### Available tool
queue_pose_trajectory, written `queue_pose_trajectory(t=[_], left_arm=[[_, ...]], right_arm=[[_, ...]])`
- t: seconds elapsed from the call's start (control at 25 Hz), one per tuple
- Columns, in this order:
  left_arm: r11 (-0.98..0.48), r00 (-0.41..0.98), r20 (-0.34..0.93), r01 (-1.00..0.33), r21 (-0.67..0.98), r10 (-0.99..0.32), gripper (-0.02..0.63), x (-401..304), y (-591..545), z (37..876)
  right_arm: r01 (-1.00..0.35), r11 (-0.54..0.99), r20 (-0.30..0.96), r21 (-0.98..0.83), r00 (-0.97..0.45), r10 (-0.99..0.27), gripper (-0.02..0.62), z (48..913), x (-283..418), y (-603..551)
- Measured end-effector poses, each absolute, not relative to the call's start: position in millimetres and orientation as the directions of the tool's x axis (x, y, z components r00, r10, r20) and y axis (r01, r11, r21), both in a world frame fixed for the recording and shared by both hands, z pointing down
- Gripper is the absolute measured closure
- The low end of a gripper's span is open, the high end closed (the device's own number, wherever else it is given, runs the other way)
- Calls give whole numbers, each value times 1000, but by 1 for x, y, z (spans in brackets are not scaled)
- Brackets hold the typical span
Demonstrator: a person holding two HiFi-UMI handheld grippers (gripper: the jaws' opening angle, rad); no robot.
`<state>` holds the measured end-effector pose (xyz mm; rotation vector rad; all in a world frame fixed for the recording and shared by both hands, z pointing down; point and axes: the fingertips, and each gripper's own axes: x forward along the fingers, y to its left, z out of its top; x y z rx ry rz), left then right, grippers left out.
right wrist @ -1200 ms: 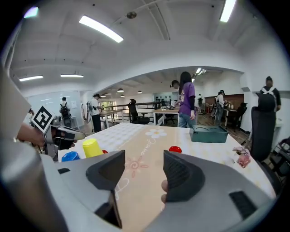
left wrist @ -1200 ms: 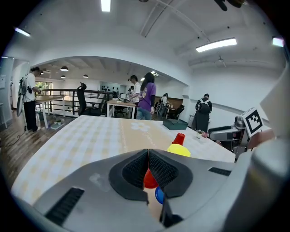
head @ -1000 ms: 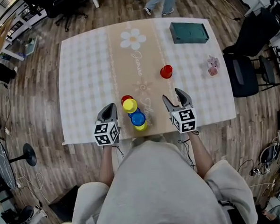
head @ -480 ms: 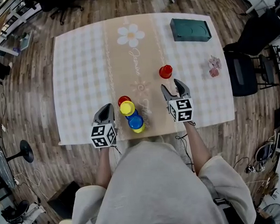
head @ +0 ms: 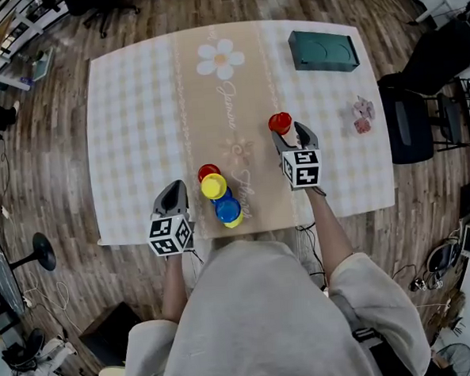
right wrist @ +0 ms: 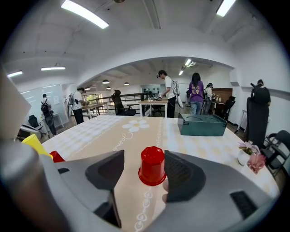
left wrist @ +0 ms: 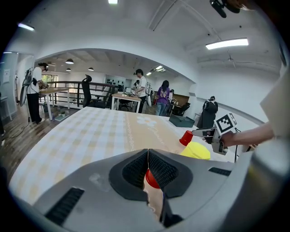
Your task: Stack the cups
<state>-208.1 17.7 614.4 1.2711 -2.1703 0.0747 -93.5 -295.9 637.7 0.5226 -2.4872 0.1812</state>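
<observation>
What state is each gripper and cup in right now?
Left gripper: shut, empty.
Red cup: upside down, standing apart from the rest, not gripped.
Right gripper: open, straddling the red cup.
Other cups: grouped tightly near the front edge.

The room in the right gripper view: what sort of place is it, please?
Probably an open-plan office or lab: people stand at desks behind the table, black office chairs stand around, and strip lights line the ceiling.

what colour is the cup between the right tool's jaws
Red cup, clearest in the right gripper view.
</observation>
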Motion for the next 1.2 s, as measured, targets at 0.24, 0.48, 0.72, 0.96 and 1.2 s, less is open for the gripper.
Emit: queue_pose_trajectory(t=[0.24,0.48,0.72,0.96,1.2], left_arm=[[542,-351,538,-803,248,-766,592,-206,22,616],[551,-354,548,-798,246,-758,592,-204,29,619],[545,-350,552,-803,239,-757,592,-201,30,618],[547,-354,549,-804,235,-757,592,-198,31,616],[544,-356,544,-807,232,-760,592,-196,29,615]], right_arm=[[-418,908,608,-15,-725,-324,316,659,-101,-311],[-420,907,646,-22,-698,-308,321,676,-108,-319],[-409,912,659,-16,-690,-298,348,683,-113,-321],[-403,915,658,-1,-689,-303,365,685,-113,-321],[-392,920,660,-1,-692,-294,365,683,-111,-319]])
